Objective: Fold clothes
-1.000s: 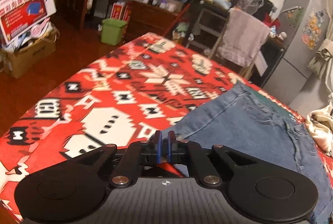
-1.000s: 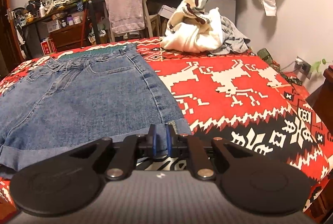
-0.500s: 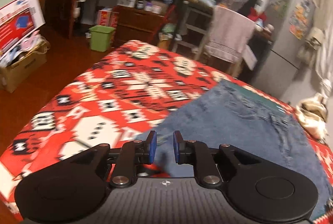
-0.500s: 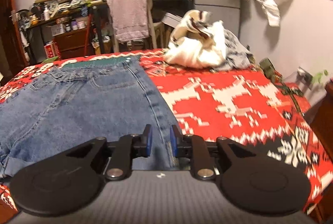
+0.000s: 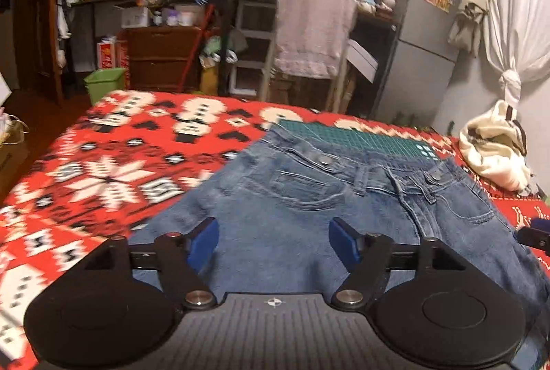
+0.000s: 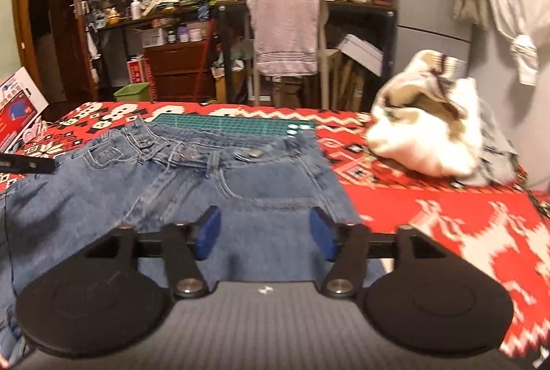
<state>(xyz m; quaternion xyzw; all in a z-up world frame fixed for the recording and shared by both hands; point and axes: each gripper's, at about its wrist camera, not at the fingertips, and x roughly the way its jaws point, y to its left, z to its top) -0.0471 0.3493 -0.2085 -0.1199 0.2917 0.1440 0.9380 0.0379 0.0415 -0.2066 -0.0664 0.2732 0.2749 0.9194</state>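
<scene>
My own rig blocks the near hem of the denim shorts [image 5: 309, 198] in both views, so I cannot see how the leg openings lie. Part of a green cutting mat [image 5: 357, 138] pokes out from under the waistband; how far it runs beneath is hidden. I count one pair of shorts, one mat, and one heap of white clothes [image 6: 426, 129] with a scrap of grey fabric behind it. The shorts lie spread front-up on the table's red patterned cloth [image 5: 113, 163], waistband away from me, two metal snaps and the fly seam showing, the fabric mostly flat with light wrinkles. The left gripper [image 5: 273, 241] hovers over the shorts' left half, jaws released wide with nothing between them. The right gripper [image 6: 263, 230] hangs over the right half, jaws likewise spread and empty. The heap sits well apart, toward the table's far right.
</scene>
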